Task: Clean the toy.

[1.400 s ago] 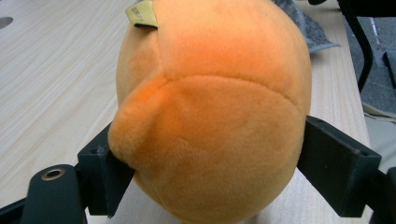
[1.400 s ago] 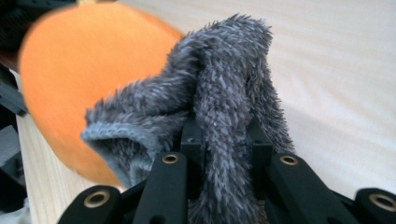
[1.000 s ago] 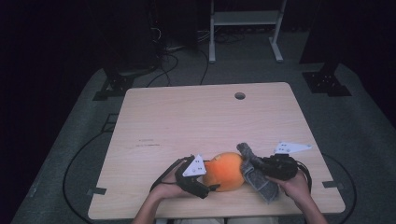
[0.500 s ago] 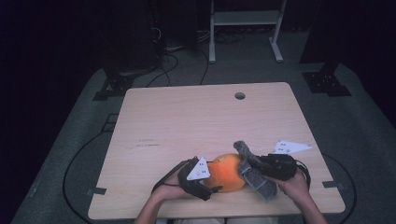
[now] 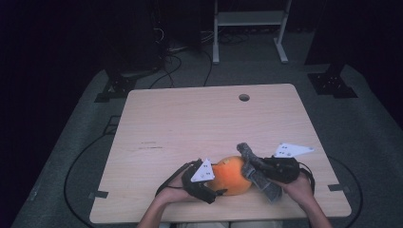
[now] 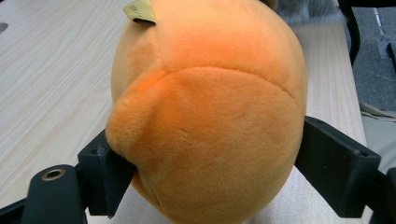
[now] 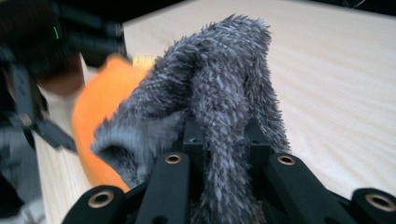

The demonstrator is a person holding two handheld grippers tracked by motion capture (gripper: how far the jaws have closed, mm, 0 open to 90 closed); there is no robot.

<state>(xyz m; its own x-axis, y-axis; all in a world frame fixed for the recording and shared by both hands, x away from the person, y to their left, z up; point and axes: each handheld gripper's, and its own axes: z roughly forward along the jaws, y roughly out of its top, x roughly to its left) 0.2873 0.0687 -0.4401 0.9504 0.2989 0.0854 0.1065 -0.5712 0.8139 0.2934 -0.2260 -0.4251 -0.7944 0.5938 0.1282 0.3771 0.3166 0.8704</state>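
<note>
A round orange plush toy (image 5: 230, 175) rests near the table's front edge with a yellow tag (image 6: 140, 10) at its top. My left gripper (image 5: 216, 180) is at its left side, and the black pads (image 6: 109, 177) press into both flanks of the plush (image 6: 210, 116). The jaws have just been opening a little with the toy still between them. A grey fuzzy cloth (image 5: 266, 186) lies against the toy's right side. My right gripper (image 5: 254, 167) is shut on this cloth (image 7: 224, 93), which bunches up over the jaws with the orange plush (image 7: 98, 102) behind it.
The light wooden table (image 5: 199, 118) has a small round hole (image 5: 244, 97) near its far edge. White frame legs (image 5: 216, 42) and cables (image 5: 176, 61) stand on the dark floor beyond. Both forearms come in over the front edge.
The grey cloth's upper end and the right gripper have edged slightly left toward the plush. The left hand has stayed put on the toy.
</note>
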